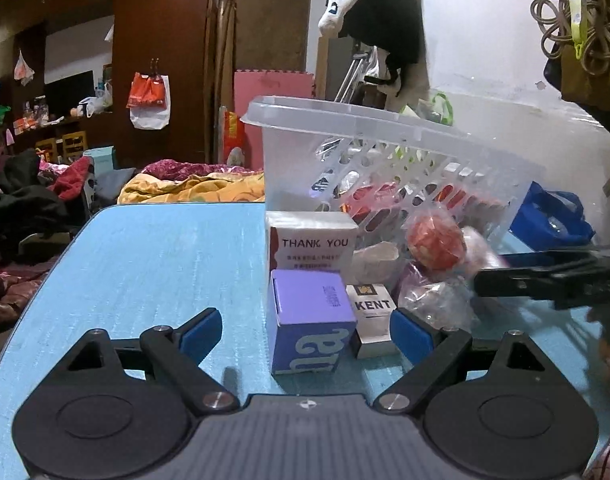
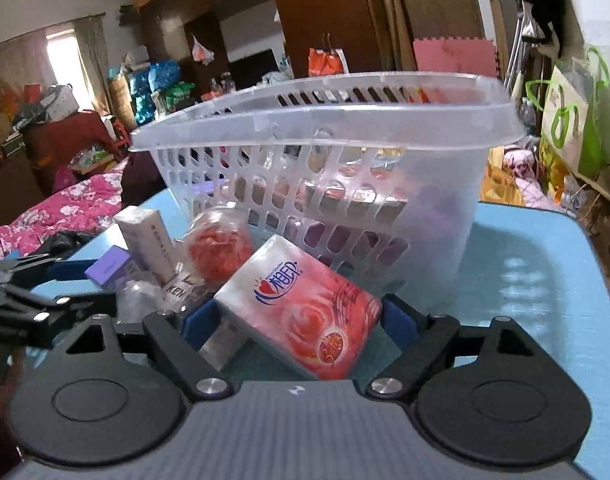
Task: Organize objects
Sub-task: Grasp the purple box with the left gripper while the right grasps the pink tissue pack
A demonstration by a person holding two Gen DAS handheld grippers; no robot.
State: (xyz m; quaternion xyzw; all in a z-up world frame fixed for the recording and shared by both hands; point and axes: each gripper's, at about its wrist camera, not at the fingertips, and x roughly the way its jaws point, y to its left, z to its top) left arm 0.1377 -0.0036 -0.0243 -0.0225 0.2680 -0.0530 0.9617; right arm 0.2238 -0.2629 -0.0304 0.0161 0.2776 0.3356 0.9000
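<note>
- Tissue pack (image 2: pixel 305 308) sits between our right tongs (image 2: pixel 299 320), leaning by the basket (image 2: pixel 325 128) mid-table (image 2: pixel 545 280); grip unclear.
- Left tongs (image 1: pixel 307 334) gape wide around the purple box (image 1: pixel 311 320), not touching it.

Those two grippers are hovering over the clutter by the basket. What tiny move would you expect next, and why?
Probably the right gripper closes on the red tissue pack: the pack already lies between its blue pads, apparently not yet squeezed, and the clear basket stands just behind it. The left gripper hangs open around the purple box.
</note>
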